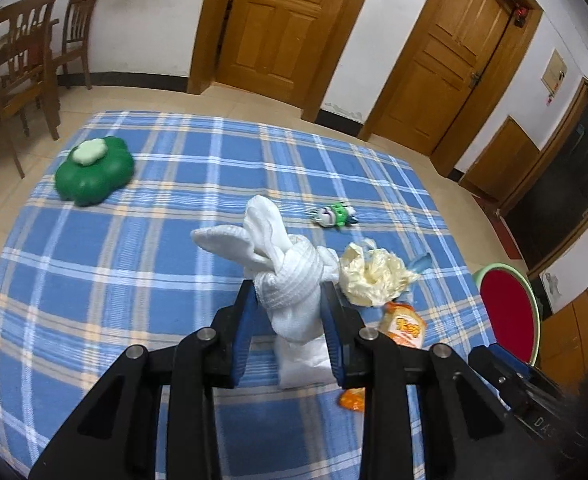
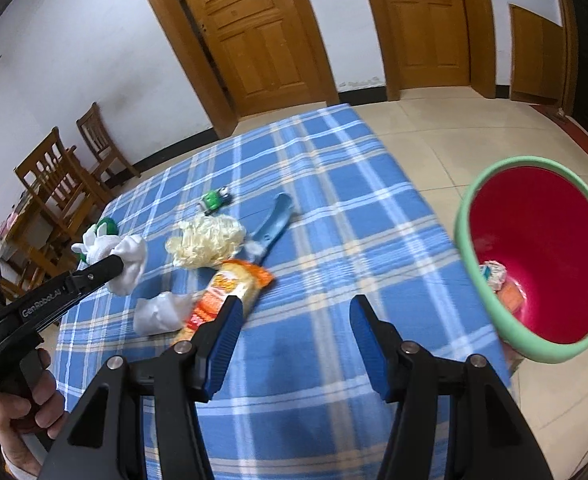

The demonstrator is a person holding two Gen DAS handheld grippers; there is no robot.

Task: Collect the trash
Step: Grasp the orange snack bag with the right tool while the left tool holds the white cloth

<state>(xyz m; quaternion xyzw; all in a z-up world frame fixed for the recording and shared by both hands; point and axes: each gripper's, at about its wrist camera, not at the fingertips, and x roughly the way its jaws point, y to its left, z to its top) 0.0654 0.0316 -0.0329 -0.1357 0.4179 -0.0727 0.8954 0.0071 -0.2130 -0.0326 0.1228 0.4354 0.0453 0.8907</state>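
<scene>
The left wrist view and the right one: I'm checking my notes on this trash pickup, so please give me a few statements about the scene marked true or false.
1. The left tool is shut on a knotted white cloth. True.
2. The right tool is holding the orange snack wrapper. False: its jaws stand apart with nothing between them; the wrapper lies on the table beside one finger.
3. The red bin with a green rim is empty. False: a crumpled white wad and something orange lie at its bottom.
4. A crumpled yellowish bag lies on the blue plaid tablecloth. True.
5. The green flower-shaped box sits inside the bin. False: it rests on the tablecloth, far from the bin.
</scene>
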